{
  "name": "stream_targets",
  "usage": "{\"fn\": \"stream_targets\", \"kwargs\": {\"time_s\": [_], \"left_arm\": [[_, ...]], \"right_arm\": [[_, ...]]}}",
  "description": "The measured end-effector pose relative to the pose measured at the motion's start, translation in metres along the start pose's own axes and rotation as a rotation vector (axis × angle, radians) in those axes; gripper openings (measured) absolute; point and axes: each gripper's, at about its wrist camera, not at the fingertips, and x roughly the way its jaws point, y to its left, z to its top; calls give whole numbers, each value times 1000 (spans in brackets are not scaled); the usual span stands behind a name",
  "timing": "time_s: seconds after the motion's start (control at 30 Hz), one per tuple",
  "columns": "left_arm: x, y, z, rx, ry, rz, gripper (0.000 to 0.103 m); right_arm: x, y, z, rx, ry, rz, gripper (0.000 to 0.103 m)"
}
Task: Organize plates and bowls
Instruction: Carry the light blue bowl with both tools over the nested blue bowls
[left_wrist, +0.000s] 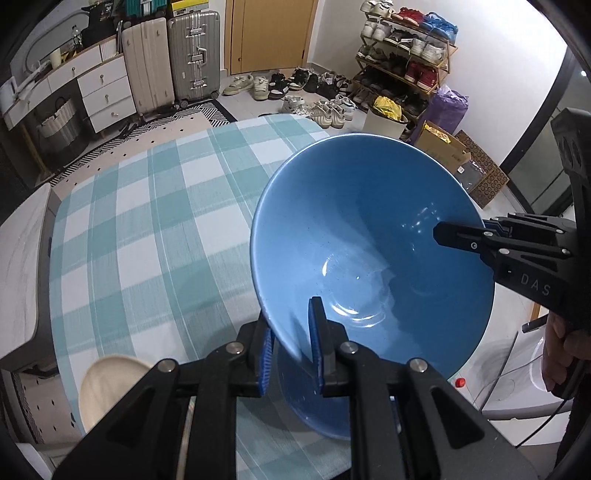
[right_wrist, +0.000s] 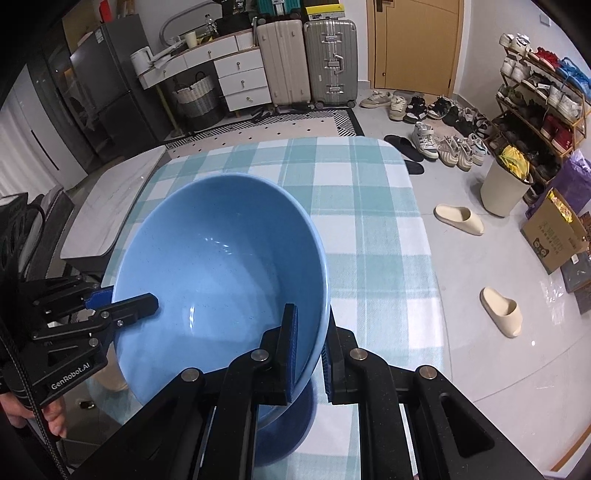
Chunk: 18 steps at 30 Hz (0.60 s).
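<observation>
Both black claws, left gripper (left_wrist: 291, 347) and right gripper (right_wrist: 306, 354), clamping opposite rims of big glossy blue ceramic bowl (left_wrist: 369, 266). Carrying it above teal-checked tablecloth (left_wrist: 147, 221); likely needing level, matched lowering next.

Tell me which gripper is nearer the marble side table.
Left. The left gripper grips the blue bowl at the rim facing the marble table; the right gripper grips the opposite rim, farther away.

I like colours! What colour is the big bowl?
The bowl is blue, seen best in the right wrist view.
</observation>
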Motion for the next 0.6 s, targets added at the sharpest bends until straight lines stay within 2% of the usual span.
{"fn": "stream_targets", "kwargs": {"time_s": [0.33, 0.6], "left_arm": [[6, 1, -34, -23, -1, -31, 15], [7, -8, -51, 36, -21, 49, 16]], "right_arm": [[5, 10, -38, 0, 13, 14, 12], [18, 17, -54, -19, 24, 13, 12]]}}
